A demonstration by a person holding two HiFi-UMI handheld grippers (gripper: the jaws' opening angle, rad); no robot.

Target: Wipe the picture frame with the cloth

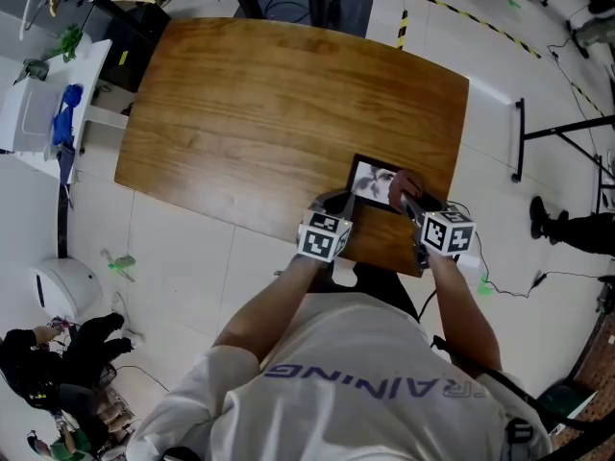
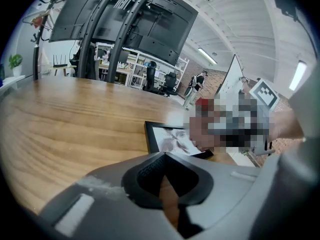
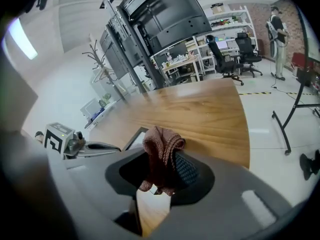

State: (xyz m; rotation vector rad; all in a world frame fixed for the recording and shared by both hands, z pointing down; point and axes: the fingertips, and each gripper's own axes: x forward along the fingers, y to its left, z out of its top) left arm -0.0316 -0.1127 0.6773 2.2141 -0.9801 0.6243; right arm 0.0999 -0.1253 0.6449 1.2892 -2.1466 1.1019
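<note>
Cloth [image 1: 405,186] over picture frame [image 1: 371,181], near table's [image 1: 240,113] front edge.
Clamps cloth in right gripper [image 3: 159,180] above frame's right end; holds left gripper [image 2: 168,185] jaws together, empty, just beside frame's near left corner.

This is looking like a lab or tech workshop set in an open office. Large black display panels [image 3: 165,14] are standing on tall black metal stands, and white shelving racks [image 3: 225,19] are holding equipment behind black wheeled office chairs [image 3: 247,49]. Yellow-and-black striped tape [image 1: 480,22] is running across the white tiled floor [image 1: 192,257], thin dark cables [image 1: 509,281] are trailing over it, and long ceiling strip lights [image 2: 206,56] are glowing overhead.
</note>
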